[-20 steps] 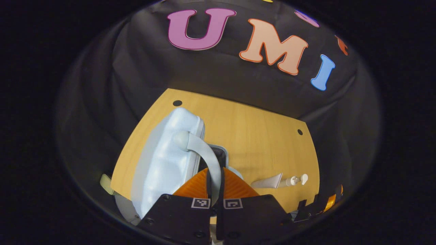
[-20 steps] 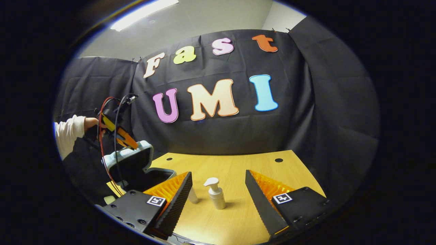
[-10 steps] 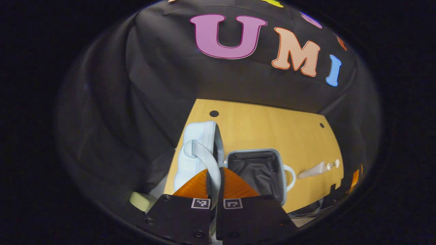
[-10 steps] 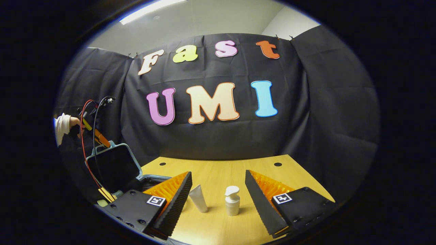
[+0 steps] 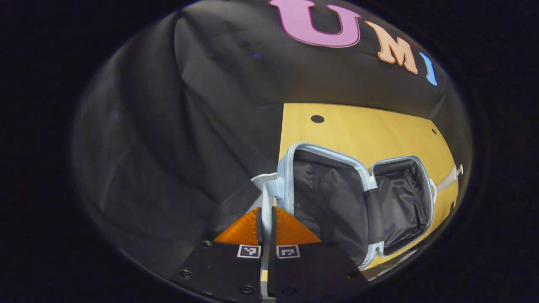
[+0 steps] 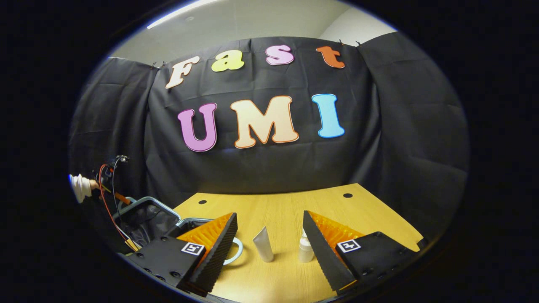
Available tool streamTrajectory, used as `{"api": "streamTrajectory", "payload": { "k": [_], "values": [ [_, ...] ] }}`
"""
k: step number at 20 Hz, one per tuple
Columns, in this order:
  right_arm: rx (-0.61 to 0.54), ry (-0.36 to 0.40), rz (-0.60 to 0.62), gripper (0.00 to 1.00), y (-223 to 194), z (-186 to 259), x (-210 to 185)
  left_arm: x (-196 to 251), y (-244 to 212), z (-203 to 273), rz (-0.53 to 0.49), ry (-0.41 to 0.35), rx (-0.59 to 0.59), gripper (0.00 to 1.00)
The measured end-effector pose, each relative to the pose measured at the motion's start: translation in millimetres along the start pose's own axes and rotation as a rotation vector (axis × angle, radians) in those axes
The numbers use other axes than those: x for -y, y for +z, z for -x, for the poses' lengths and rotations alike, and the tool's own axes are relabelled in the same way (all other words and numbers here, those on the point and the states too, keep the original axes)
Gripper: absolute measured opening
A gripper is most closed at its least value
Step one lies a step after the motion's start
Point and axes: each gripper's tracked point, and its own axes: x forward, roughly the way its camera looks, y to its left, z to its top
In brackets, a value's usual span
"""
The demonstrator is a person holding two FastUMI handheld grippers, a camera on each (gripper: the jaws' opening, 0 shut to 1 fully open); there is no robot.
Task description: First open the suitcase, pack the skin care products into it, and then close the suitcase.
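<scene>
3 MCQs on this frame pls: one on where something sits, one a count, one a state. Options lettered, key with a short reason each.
1. Where is the tube?
A. inside the suitcase
B. on the table between the right gripper's fingers as seen in the right gripper view
C. held in the left gripper

2. How many skin care products stand on the table?
A. one
B. two
C. four

3. What state is the suitcase in?
A. zipped shut
B. open, dark lining showing
C. open and already packed

Key:
1 B: the tube stands on the wood ahead of the open right gripper.
2 B: the tube and a pump bottle are there.
3 B: both halves lie apart with nothing seen inside, while the left gripper is closed on the lid's handle.
</scene>
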Motion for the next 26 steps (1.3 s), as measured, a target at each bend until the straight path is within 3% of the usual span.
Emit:
{"api": "streamTrajectory", "payload": {
  "k": [7, 10, 12, 13, 18, 21, 26],
  "values": [
    [-0.052, -0.032, 0.010, 0.98, -16, -7, -3, -16, -57, -68, 0.096, -0.092, -0.056, 0.00],
    [-0.068, -0.035, -0.011, 0.98, -25, -10, -6, -23, -64, -82, 0.079, -0.062, -0.035, 0.01],
    [-0.065, -0.045, -0.005, 0.98, -27, -9, -5, -25, -62, -78, 0.075, -0.047, -0.030, 0.11],
    [-0.063, -0.050, -0.004, 0.98, -28, -8, -4, -26, -55, -75, 0.061, -0.036, -0.005, 0.11],
    [-0.054, -0.081, -0.028, 0.98, -26, -2, 4, -35, 11, -25, -0.078, 0.127, 0.197, 0.97],
    [-0.057, -0.096, -0.044, 0.98, -29, -2, 12, 11, 58, 24, -0.116, 0.124, 0.362, 0.98],
    [-0.063, -0.105, -0.069, 0.98, -40, -7, 32, 160, 109, 89, -0.091, -0.045, 0.617, 0.97]
  ]
}}
